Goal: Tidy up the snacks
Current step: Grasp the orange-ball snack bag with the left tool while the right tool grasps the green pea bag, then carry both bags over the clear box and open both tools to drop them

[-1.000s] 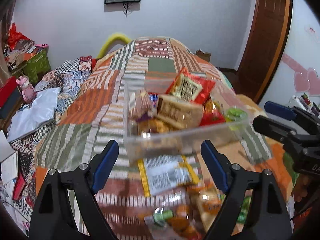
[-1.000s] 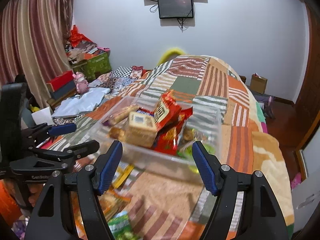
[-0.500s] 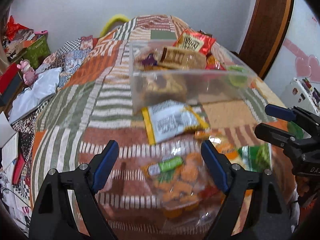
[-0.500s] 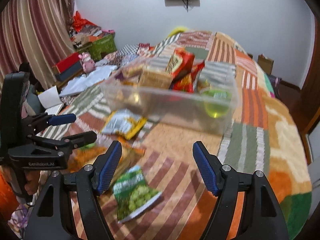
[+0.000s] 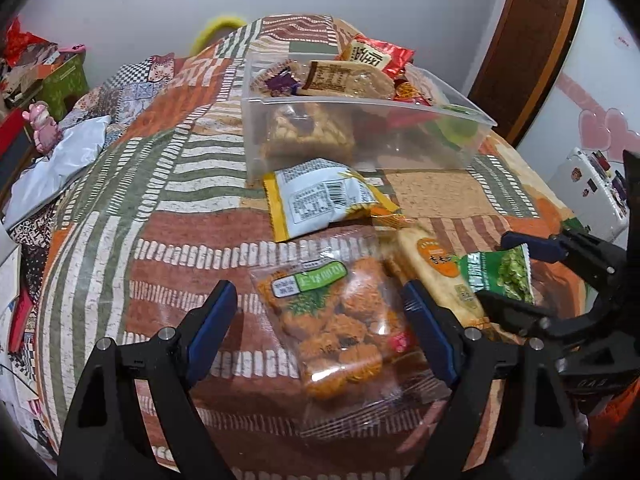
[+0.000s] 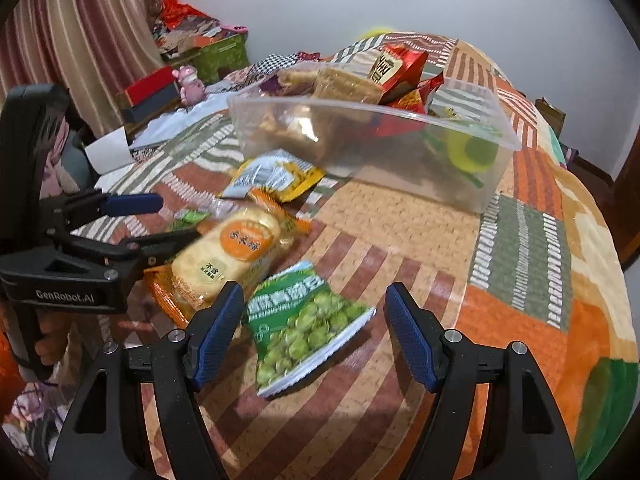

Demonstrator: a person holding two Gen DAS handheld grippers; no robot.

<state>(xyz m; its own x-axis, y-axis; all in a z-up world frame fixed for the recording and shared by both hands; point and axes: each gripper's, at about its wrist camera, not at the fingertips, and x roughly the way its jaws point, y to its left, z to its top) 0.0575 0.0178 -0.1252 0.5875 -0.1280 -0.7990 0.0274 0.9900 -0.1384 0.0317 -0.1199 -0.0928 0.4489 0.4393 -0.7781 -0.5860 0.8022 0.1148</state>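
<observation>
Both tongs stand spread, pinching nothing. Left tongs [image 5: 316,332], at the bottom of the left wrist view, straddle a clear plastic bag of orange fried snacks with a green label [image 5: 336,324] lying on the striped patchwork bedspread [image 5: 160,240]. Right tongs [image 6: 314,336], low in the right wrist view, frame a green packet of green peas [image 6: 304,324], pads apart from it. Just left of that packet lies a pale round-cracker pack with an orange label [image 6: 232,256]. Above it sits a yellow-and-white foil packet [image 6: 272,176], touching the clear plastic tub [image 6: 400,160] at upper centre, which holds more snacks.
</observation>
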